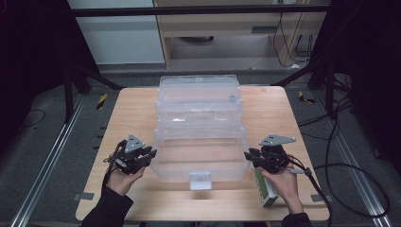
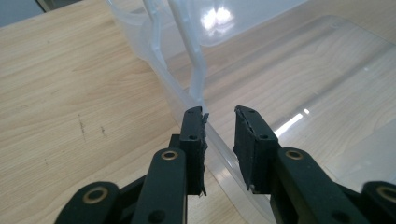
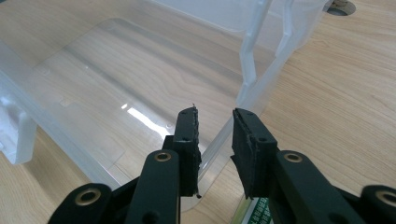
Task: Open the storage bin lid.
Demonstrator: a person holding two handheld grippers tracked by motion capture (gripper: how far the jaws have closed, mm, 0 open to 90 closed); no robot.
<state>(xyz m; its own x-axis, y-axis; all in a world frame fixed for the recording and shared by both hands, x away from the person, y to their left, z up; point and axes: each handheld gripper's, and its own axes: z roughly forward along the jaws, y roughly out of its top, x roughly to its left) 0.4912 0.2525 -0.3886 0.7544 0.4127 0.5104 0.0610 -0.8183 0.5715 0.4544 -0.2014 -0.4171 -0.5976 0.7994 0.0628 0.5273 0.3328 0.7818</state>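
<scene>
With the clear plastic box [image 1: 201,142] on the bench between them, left gripper [image 2: 219,126] and right gripper [image 3: 214,126] each straddle a side rim, fingers apart ungripping; closing on both rims seems next.

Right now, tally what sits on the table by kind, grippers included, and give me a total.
Clear plastic storage bin, open: 1
Clear lid, lying behind the bin: 1
Green-and-white carton under the right hand: 1
Black two-jaw grippers, left gripper and right gripper: 2
Total: 5
</scene>
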